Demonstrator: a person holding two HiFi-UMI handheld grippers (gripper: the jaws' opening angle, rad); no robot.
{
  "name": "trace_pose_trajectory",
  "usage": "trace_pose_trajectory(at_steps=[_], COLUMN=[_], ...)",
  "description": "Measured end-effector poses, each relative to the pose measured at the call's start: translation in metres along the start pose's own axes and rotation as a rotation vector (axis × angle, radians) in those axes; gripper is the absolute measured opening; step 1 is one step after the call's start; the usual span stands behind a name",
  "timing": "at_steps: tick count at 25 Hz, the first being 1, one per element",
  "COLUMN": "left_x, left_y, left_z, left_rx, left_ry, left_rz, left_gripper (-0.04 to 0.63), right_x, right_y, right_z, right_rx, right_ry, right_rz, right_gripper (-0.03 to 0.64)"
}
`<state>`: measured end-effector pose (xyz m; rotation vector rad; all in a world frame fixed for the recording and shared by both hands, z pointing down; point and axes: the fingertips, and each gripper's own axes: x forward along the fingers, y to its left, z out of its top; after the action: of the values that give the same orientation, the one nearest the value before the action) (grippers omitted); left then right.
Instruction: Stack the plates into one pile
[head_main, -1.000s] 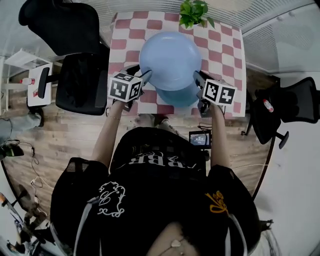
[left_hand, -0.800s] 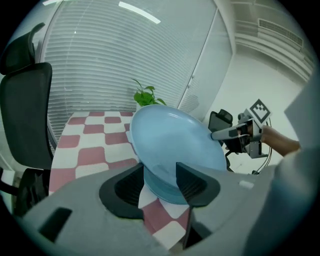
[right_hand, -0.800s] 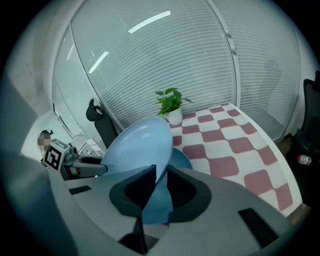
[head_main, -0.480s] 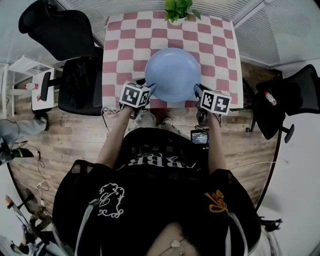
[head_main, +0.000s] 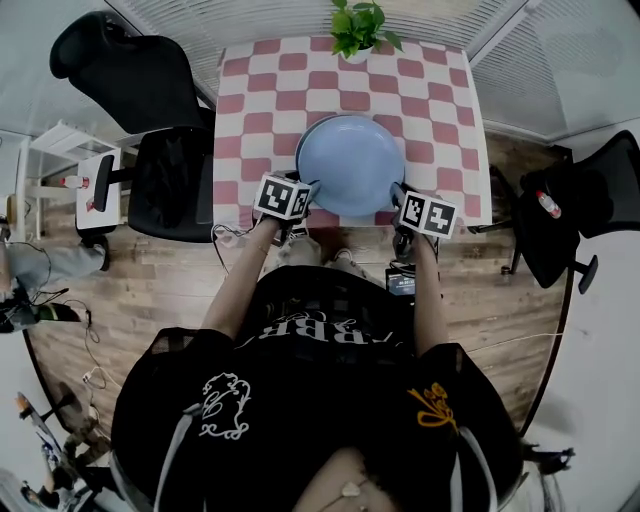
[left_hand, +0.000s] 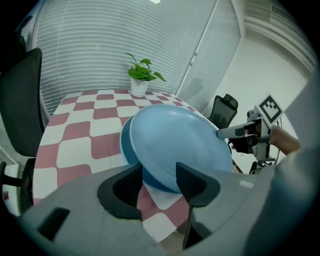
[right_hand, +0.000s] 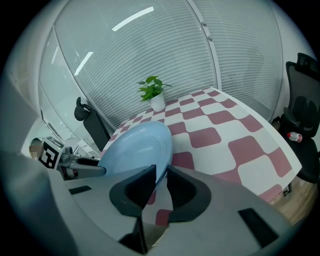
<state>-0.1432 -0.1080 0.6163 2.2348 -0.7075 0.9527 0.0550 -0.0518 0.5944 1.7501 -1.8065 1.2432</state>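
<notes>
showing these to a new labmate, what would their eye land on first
First the light blue plate, gripped at its rim on opposite sides by the left gripper and the right gripper. It sits just over a darker blue plate on the near half of the red and white checkered table. Next comes the green potted plant at the table's far edge.

A round light blue plate (head_main: 350, 165) lies almost squarely over a darker blue plate (left_hand: 126, 146), near the middle of the checked table's (head_main: 450, 100) front edge.
</notes>
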Motion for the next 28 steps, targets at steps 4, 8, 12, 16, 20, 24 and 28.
trace_pose_trajectory(at_steps=[4,8,12,16,20,24,28], left_x=[0.000,-0.008,-0.023,-0.040,-0.052,-0.059,-0.072], left_y=[-0.004,0.002,0.013,0.013,0.001,-0.017,-0.045], left_z=[0.002,0.000,-0.002,0.006,0.011,0.017,0.025], left_rx=[-0.040,-0.078,-0.079,-0.117,-0.126,-0.092,-0.029], left_ry=[-0.016,-0.028,-0.062,-0.131,-0.177,-0.223,-0.289], left_rz=[-0.026,0.013,0.061,0.042,-0.002,-0.046,-0.107], left_gripper=[0.224,0.300,0.311,0.311,0.310,0.304,0.254], right_x=[0.002,0.007,0.009,0.005,-0.009,-0.027,-0.047], right_y=[-0.003,0.004,0.003,0.007,0.020,0.040,0.068], right_z=[0.003,0.003,0.004,0.004,0.014,0.025,0.026], right_rx=[0.048,0.041,0.023,-0.027,-0.011,-0.050,-0.141], right_ry=[-0.036,-0.038,-0.070,-0.061,-0.111,-0.162,-0.204], right_rz=[0.016,0.028,-0.001,0.003,0.071,0.130,0.203], right_gripper=[0.067,0.068,0.067,0.077,0.077,0.075,0.075])
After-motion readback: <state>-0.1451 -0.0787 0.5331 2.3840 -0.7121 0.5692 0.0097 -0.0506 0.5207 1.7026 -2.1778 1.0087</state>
